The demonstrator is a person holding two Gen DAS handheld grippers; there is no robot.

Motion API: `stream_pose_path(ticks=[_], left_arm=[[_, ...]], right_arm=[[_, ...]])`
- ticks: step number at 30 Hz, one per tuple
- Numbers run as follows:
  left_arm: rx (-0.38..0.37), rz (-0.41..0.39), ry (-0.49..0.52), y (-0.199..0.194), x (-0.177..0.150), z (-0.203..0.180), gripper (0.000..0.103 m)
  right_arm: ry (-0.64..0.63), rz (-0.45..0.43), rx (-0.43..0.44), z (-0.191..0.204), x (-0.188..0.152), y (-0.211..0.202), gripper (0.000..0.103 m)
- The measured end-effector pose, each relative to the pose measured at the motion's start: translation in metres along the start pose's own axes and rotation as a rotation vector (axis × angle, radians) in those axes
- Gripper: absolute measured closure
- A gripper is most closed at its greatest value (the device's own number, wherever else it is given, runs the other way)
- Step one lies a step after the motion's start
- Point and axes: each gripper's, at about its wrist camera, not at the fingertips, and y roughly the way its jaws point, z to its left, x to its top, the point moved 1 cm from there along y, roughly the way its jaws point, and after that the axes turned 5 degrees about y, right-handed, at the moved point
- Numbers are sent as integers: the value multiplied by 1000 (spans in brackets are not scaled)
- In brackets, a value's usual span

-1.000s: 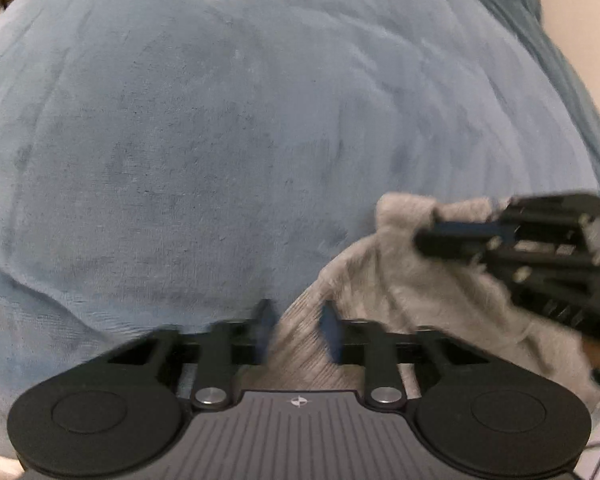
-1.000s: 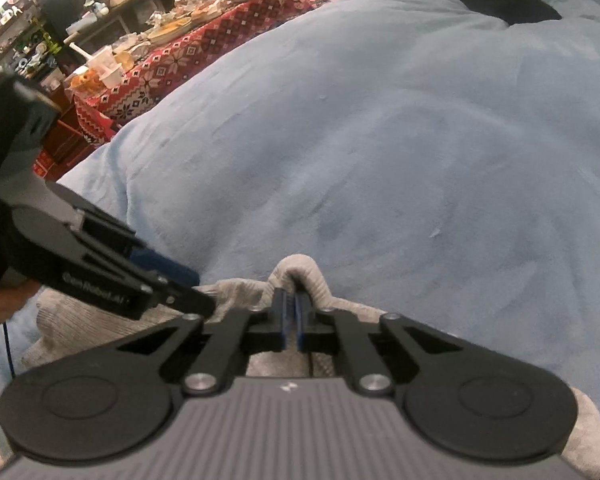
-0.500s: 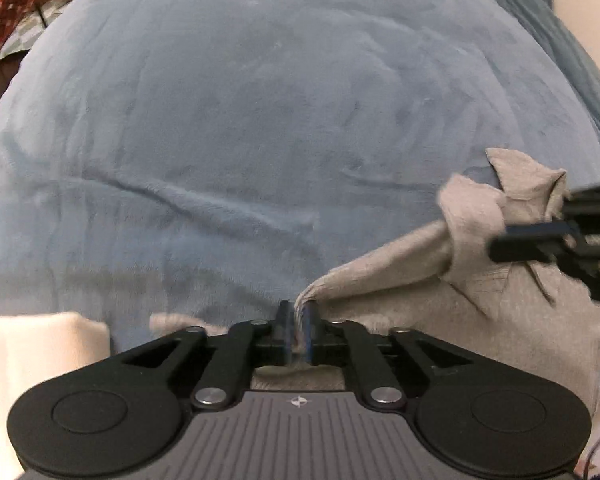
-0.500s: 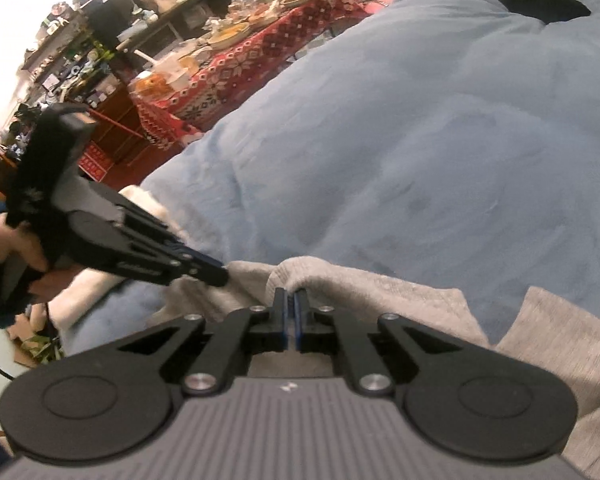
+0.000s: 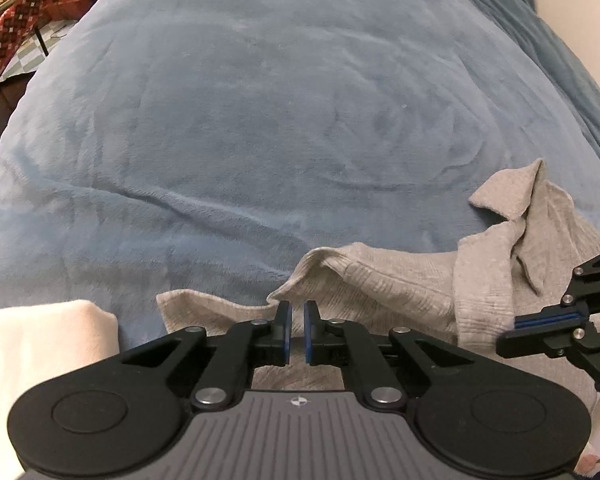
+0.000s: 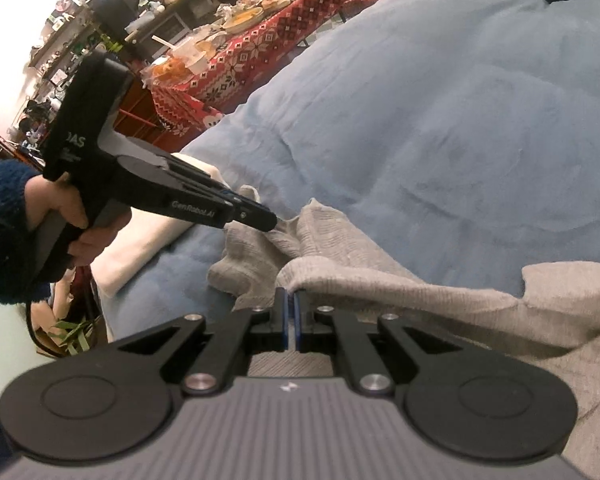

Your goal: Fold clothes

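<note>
A: Left wrist view. What is the state of the left hand-held gripper [image 5: 296, 330]?

B: Its pads stand a narrow gap apart at a raised ridge of the grey garment [image 5: 384, 292]. Whether cloth sits between them I cannot tell from here. The right hand-held gripper [image 5: 512, 330] enters from the right edge, pads together against the garment's right side.

A: Location of the garment?

B: On the blue bed cover [image 5: 260, 100], near its front edge, right of a cream cloth [image 5: 40, 344]. It is crumpled: a pointed corner stands up at the right, and one layer is turned over another.

A: Right wrist view.

B: The right hand-held gripper [image 6: 291, 322] is clamped on a hem of the garment [image 6: 380, 276], cloth drawn taut from its pads. The left hand-held gripper [image 6: 274, 224], held in a hand [image 6: 66, 224], pinches a peak of the same cloth, which rises to its tip. I therefore judge it to be grasping.

A: Step in hand?

B: In my judgement, both grippers hold an edge, either to spread the garment or to carry a fold over. The pictures do not settle which. Whichever it is, the next move calls for both grips held firm and even tension between them.
</note>
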Motion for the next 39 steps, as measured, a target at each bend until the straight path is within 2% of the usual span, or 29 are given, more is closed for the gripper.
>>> stream_pose_path(ticks=[6,9,13,17,19,22,24,27,32,36,38,39], left_arm=[[7,-13,-5,-1,1,-6,97],[-9,-27,4,-4,7,-11,97],[-52,-39,58,-6,14,-27,97],[-132,-6,211,-2,18,-54,96],[-153,11,311,2,17,-66,88],[-160,37,462,10,15,-83,78],[-164,55,563,15,14,-94,77],[-157,77,670,23,13,-103,77],[-148,73,696,25,17,-100,77],[-151,71,687,24,16,-95,77],[-149,70,689,23,18,-95,77],[-144,68,691,22,17,-94,77]], right_arm=[[-24,-15,-50,-14,13,-2,93],[-42,-22,-71,-23,14,-21,75],[-54,-9,-128,-41,7,-54,75],[-52,21,-253,-79,-3,-87,75],[-75,52,-314,-99,-9,-100,75],[-177,101,-380,-122,-15,-109,75],[-283,120,-403,-132,-18,-111,75],[-452,137,-411,-144,-16,-106,74],[-664,172,-378,-164,-1,-83,74],[-766,235,-321,-176,7,-63,74],[-794,279,-285,-178,8,-59,81],[-798,297,-278,-177,7,-59,93]])
